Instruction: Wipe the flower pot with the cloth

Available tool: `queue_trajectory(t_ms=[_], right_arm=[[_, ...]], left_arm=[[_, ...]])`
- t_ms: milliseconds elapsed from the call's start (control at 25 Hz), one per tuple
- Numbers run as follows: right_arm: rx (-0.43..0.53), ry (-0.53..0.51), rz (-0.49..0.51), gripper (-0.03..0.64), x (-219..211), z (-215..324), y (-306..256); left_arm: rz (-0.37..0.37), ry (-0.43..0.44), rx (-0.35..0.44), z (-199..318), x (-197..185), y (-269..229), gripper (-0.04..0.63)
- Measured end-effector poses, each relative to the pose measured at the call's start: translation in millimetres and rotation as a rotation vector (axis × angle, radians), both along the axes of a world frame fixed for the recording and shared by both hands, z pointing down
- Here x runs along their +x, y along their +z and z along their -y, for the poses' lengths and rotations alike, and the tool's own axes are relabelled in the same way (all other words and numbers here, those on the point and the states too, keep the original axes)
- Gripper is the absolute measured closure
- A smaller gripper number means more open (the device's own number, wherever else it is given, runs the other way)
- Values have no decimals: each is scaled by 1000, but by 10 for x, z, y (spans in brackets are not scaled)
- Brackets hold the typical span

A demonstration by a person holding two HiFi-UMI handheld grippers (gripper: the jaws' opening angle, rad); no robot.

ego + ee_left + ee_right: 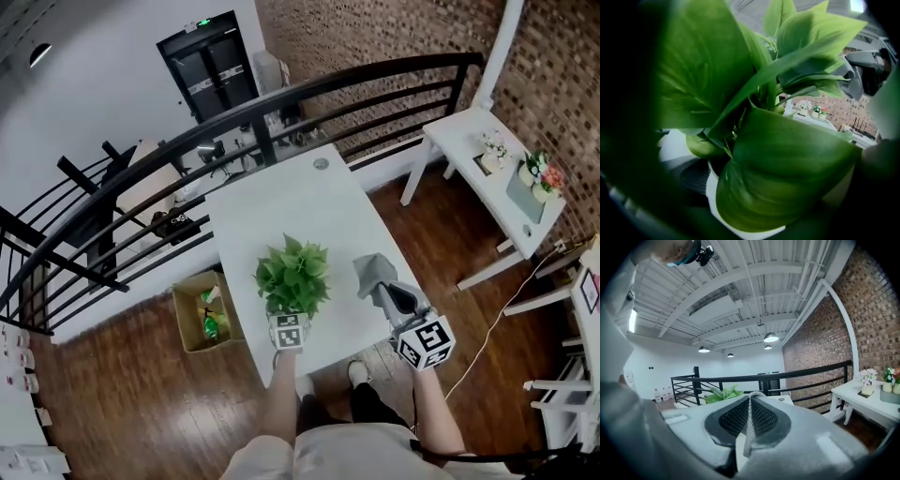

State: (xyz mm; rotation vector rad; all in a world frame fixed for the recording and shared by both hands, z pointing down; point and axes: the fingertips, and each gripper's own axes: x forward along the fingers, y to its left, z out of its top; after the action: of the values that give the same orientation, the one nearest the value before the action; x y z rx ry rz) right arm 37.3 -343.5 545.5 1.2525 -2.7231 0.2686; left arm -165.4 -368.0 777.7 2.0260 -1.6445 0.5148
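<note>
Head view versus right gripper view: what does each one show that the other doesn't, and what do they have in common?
Only the head view: the cardboard box on the floor and the person's shoes.
Only the right gripper view: the ceiling lamps and, close up, the right tongs pinched on a fold of the grey cloth.
Both: the leafy plant, the black railing, the brick wall and the white side table with flowers.

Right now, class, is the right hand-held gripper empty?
No: a strip of the grey fabric cloth is pinched between the closed jaws of the right hand-held gripper.
</note>
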Motion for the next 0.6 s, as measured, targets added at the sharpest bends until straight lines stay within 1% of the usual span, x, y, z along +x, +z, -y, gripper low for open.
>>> queue_trajectory(t_ms=[120,200,240,280,360,440,480,520,600], right_arm=[[10,-1,4,623,-27,-26,-4],[12,-12,9,623,-88,-21,-1],[13,-23,12,623,-131,-24,-3],[14,-37,15,623,-179,-32,-11],[16,-90,25,623,-280,-71,-41],[27,-192,31,623,-388,-144,-93],[44,-264,26,623,-448,-203,-141],[74,-346,14,623,-525,-292,-218],[163,-519,-28,623,-784,-569,-462]], left_arm=[[-130,23,-27,-59,98,-97,51],[-223,50,-26,-69,152,-253,54],[-283,64,-19,-68,174,-356,54],[-359,77,-10,-66,196,-472,54],[-552,97,9,-56,229,-741,54],[-754,115,25,-36,269,-1046,54],[-827,127,32,-25,293,-1205,54],[-877,141,39,-24,308,-1367,54],[-933,178,54,-87,263,-1708,54]])
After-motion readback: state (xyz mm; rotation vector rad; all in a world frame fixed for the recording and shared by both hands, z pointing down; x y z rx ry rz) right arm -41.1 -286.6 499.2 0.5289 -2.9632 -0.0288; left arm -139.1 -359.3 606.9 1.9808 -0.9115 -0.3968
